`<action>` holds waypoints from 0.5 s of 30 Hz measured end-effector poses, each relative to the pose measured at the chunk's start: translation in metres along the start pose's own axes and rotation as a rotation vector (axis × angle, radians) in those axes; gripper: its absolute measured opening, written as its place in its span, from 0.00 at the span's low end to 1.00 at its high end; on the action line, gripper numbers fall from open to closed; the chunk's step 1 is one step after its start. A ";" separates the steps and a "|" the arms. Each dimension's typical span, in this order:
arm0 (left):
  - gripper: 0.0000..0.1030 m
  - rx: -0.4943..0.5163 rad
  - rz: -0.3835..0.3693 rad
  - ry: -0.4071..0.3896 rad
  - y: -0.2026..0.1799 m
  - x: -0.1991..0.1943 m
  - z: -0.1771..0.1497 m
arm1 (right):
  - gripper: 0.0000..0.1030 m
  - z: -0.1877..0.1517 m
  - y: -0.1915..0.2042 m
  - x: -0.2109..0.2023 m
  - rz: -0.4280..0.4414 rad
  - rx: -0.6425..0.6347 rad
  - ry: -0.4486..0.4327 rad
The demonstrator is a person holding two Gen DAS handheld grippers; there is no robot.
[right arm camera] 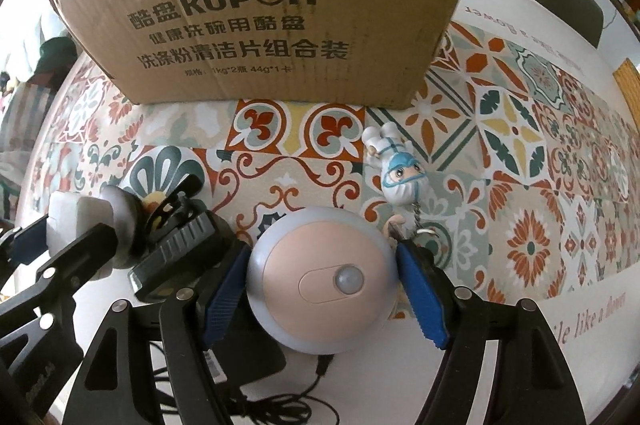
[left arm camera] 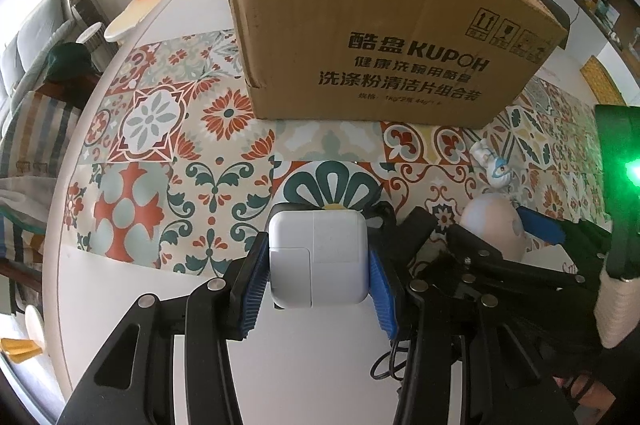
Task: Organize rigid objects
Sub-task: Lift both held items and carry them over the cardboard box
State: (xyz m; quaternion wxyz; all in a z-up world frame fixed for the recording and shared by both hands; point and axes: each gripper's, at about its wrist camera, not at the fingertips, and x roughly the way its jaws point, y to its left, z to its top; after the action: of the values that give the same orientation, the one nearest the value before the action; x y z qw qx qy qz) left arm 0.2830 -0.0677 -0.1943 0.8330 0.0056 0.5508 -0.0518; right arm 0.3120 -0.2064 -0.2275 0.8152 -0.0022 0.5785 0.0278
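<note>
Two handheld grippers sit low over a table spread with a tile-patterned cloth in orange, green and cream [left arm camera: 160, 129], each with something between its blue-padded fingers.

From the left wrist camera, the left gripper [left arm camera: 318, 271] fills the lower centre. Its fingers are closed to the width of a white square plastic power adapter [left arm camera: 318, 257], one pad pressed against each side, so it appears to be gripped. Whether the adapter is lifted or resting on the table cannot be told.

From the right wrist camera, the right gripper [right arm camera: 322, 283] is at lower centre. Its fingers stand about half open, spanning a round night light with a grey-blue rim and a peach face [right arm camera: 320, 277], which has a small sensor dome. Both pads look to touch its rim, so it is probably held.

Both views show a large open-topped brown cardboard box printed with "KUPOH" [left arm camera: 360, 37] in the upper centre, directly ahead of both grippers and just beyond them across a strip of cloth. Its top opening sits higher than either held object, so, judging from the task, each would need lifting over the near wall. Neither gripper looks clearly nearer.

A small keychain figurine in white overalls and a blue mask [right arm camera: 394, 169] lies on the cloth between the night light and the box, apart from both. A black cable [right arm camera: 280, 397] trails along the bottom.
</note>
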 end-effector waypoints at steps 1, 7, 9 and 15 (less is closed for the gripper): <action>0.45 0.001 -0.002 -0.004 0.000 -0.002 0.000 | 0.71 -0.001 0.000 -0.002 0.000 0.002 -0.002; 0.45 0.019 -0.006 -0.037 -0.005 -0.018 -0.004 | 0.71 -0.009 -0.009 -0.026 0.003 0.016 -0.040; 0.45 0.021 -0.009 -0.048 -0.005 -0.025 -0.004 | 0.71 -0.011 -0.011 -0.035 0.007 0.020 -0.055; 0.45 0.025 -0.015 -0.092 -0.008 -0.046 -0.004 | 0.72 -0.020 -0.015 -0.060 0.032 0.031 -0.084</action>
State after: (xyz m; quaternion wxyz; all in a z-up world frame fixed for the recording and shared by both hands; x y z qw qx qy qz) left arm 0.2606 -0.0716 -0.1534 0.8570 0.0095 0.5112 -0.0649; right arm 0.2745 -0.2245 -0.1778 0.8382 0.0209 0.5440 0.0319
